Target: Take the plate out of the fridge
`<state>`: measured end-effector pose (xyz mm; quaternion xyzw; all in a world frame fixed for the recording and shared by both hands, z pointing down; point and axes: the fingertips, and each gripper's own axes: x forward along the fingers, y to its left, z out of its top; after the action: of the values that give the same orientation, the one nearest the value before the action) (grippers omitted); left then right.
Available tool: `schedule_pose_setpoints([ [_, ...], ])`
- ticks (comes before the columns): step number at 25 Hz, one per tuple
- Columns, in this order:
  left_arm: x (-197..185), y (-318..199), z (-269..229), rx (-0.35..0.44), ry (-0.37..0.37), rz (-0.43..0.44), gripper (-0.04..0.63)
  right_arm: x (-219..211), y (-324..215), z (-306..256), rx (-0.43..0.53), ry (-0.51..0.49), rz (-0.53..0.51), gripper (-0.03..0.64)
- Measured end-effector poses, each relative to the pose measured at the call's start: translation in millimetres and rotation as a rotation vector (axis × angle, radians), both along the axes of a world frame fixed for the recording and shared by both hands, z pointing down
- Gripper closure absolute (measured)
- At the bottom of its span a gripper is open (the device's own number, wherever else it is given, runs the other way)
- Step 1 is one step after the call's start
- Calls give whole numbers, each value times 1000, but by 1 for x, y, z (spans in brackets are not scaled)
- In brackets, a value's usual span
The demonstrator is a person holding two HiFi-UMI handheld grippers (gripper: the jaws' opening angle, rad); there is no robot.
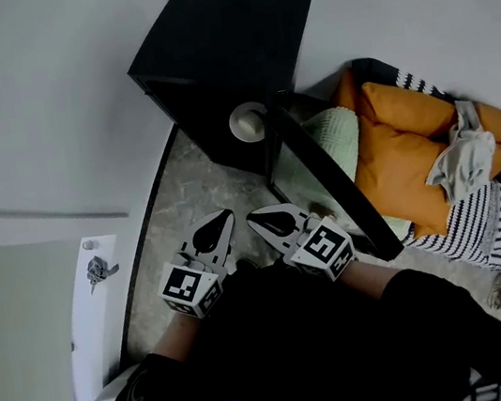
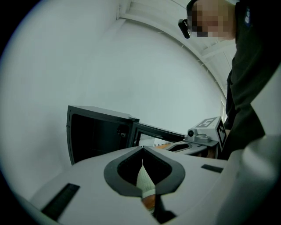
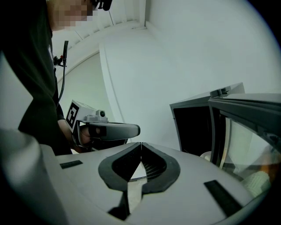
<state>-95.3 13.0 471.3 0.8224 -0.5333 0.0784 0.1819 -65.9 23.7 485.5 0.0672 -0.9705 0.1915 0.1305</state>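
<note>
Left gripper (image 1: 221,220) pressed together, nothing pinched. Right gripper (image 1: 260,217) same, tips meeting, empty. Both hover side by side over the stone floor (image 1: 176,207), pointed at the small black fridge (image 1: 223,37). Fridge door (image 1: 333,181) is swung open to the right. Plate (image 1: 247,122) sits inside the fridge, at the bottom right corner of the opening, next to the door's hinge edge, well apart from both grippers.

Plate (image 1: 248,122) in fridge (image 1: 225,47); fridge on floor (image 1: 183,220); door (image 1: 333,181) open rightward; cushions (image 1: 403,145) right, beyond door.
</note>
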Motion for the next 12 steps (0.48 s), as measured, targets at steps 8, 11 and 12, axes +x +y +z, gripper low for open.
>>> schedule_pose_setpoints([
  [8,-7,-15,8,-8,58,26,588,3,-17,10,-5,46,44,606],
  [11,-15,-23,8,-9,74,56,588,-3,-23,9,2,56,83,606],
  [12,-17,-26,8,-9,79,67,588,-5,-25,8,5,58,93,606],
])
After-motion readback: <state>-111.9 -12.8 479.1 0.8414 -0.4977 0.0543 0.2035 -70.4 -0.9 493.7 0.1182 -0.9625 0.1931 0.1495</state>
